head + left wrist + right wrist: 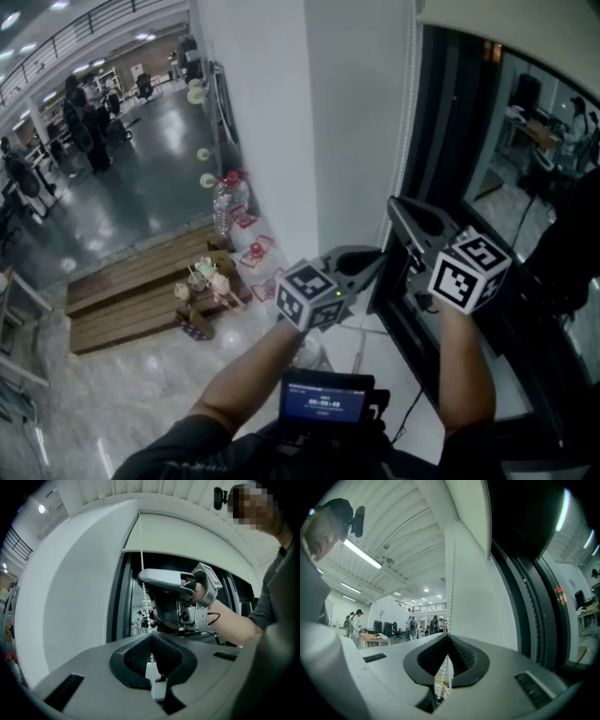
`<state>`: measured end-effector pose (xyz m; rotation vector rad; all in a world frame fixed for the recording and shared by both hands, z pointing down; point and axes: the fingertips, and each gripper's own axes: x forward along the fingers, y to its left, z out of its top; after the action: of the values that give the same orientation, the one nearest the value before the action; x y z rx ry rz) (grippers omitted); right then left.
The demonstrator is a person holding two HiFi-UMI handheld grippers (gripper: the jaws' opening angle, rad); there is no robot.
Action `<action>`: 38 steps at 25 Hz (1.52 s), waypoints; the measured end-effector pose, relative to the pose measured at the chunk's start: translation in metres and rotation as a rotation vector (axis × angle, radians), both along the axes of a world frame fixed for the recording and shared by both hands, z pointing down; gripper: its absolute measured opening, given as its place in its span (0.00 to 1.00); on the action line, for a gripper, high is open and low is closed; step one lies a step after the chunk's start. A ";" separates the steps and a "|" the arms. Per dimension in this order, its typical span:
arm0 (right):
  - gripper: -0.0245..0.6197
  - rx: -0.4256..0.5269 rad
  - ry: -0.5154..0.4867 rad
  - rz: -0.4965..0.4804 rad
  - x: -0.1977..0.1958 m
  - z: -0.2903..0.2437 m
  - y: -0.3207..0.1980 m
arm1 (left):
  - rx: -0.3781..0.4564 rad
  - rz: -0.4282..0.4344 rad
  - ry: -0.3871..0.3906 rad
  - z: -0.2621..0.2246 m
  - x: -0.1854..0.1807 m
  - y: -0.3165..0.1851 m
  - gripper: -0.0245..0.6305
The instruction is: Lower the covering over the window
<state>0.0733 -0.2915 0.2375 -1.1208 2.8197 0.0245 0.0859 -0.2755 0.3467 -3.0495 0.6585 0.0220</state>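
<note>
A white roller blind (187, 534) is rolled up high over the dark window (525, 187). Its thin white bead chain (410, 94) hangs beside the window frame. My right gripper (398, 208) is the upper one, shut on the bead chain (451, 573), which runs straight down into its closed jaws (448, 637). My left gripper (378, 260) sits lower and to the left, pointing at the frame. In the left gripper view the jaws (151, 634) meet on the chain (141, 536), with a white connector (157, 686) hanging just under them. The right gripper (143, 576) shows above.
A white wall column (309, 122) stands left of the window, a white sill (375, 356) below it. Down on the floor at the left lie wooden pallets (141, 291) with bottles and small items. People (84, 122) stand far off in the hall. A small screen (323, 403) sits at my chest.
</note>
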 end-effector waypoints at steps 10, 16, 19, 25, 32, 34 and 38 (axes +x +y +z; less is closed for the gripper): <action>0.05 0.012 -0.009 0.006 0.002 0.009 -0.001 | -0.017 -0.009 0.022 0.008 0.003 -0.004 0.03; 0.05 -0.020 -0.013 0.011 0.004 0.031 -0.003 | -0.050 -0.020 0.007 0.031 0.004 -0.008 0.03; 0.05 -0.041 -0.028 0.011 0.005 0.040 -0.005 | -0.052 -0.023 0.006 0.037 0.005 -0.011 0.03; 0.04 -0.048 -0.013 0.036 0.004 0.050 -0.006 | -0.069 -0.020 0.006 0.045 0.009 -0.012 0.03; 0.04 -0.112 0.001 0.044 0.004 0.075 -0.011 | -0.101 -0.036 -0.005 0.070 0.006 -0.017 0.03; 0.05 -0.133 0.003 0.049 0.004 0.086 -0.011 | -0.115 -0.036 -0.023 0.081 0.006 -0.017 0.03; 0.05 -0.163 0.008 0.040 0.000 0.103 -0.009 | -0.153 -0.033 -0.031 0.098 0.004 -0.015 0.03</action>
<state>0.0731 -0.3009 0.3410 -1.2120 2.8494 -0.2017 0.0901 -0.2902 0.4451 -3.1762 0.7420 -0.0794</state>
